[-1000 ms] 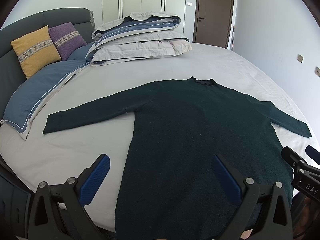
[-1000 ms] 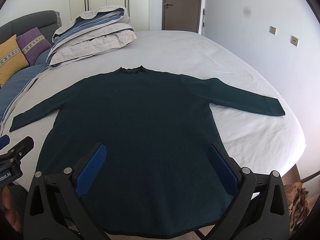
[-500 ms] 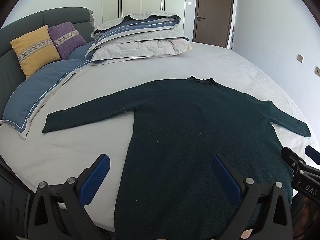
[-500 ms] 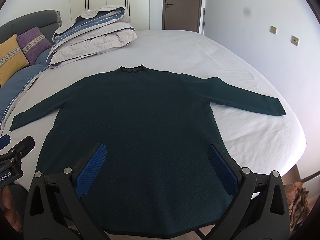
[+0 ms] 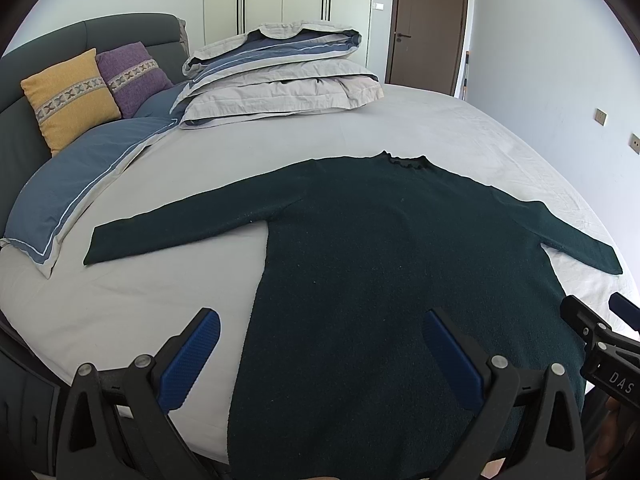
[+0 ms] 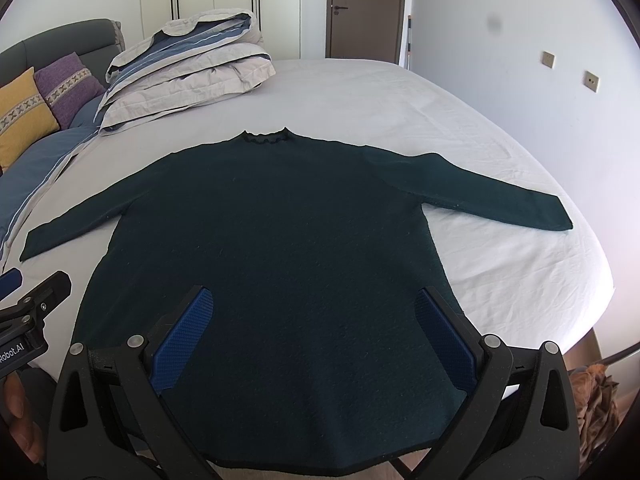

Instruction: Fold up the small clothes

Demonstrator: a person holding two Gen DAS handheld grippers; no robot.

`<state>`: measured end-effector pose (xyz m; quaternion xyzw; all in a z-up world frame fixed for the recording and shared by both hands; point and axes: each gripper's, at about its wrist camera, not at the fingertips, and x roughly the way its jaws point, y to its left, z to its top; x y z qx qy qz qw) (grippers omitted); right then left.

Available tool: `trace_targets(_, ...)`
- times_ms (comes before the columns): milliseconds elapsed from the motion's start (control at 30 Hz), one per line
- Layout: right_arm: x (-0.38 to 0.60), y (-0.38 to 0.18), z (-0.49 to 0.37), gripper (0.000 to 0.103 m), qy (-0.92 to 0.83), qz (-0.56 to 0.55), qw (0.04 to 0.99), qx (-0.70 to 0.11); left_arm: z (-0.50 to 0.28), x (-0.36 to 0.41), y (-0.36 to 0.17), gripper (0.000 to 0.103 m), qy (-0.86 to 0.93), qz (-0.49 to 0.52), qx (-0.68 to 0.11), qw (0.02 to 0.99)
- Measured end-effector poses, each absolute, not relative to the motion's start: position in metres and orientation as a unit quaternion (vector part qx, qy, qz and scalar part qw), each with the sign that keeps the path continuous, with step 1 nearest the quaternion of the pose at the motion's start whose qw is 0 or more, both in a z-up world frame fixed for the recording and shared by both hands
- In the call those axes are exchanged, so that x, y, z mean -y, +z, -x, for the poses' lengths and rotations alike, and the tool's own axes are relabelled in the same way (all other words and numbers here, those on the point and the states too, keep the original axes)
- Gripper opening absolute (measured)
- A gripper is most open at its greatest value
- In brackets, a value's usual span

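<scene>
Hardly any shift since earlier, sweater (image 6: 276, 240) flat on bed (image 6: 400, 104), sleeves spread, collar far side, left gripper (image 5: 320, 356) wide open, empty, over left hem, right gripper (image 6: 316, 332) wide open, empty, over lower body.

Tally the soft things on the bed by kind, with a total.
Sweater: 1
Throw cushions, yellow and purple: 2
Blue pillow: 1
Folded duvet pile: 1
Total: 5
</scene>
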<state>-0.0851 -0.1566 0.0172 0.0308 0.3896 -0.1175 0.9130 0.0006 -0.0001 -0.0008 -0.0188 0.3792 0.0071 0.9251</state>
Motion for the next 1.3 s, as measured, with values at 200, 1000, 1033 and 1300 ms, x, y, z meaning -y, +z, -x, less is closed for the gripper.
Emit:
trace_targets(200, 0.155, 0.015, 0.085, 0.103, -0.116, -0.032, 0.911, -0.393, 0.003, 0.023, -0.016, 0.103, 0.007, 0.019, -0.381, 0.924)
trace_targets(1000, 0.475, 0.013, 0.098, 0.098, -0.196, -0.314, 0.892, -0.259, -0.029, 0.021, -0.038, 0.103, -0.060, 0.082, -0.405, 0.909)
trace_targets(1033, 0.507, 0.008, 0.102, 0.095, -0.209, -0.346, 0.880, -0.251, -0.034, 0.022, -0.038, 0.103, -0.062, 0.085, -0.398, 0.911)
trace_targets(1300, 0.678, -0.059, 0.095, 0.071, -0.237, -0.508, 0.797, -0.225, -0.078, 0.035, -0.053, 0.103, -0.032, 0.119, -0.436, 0.892)
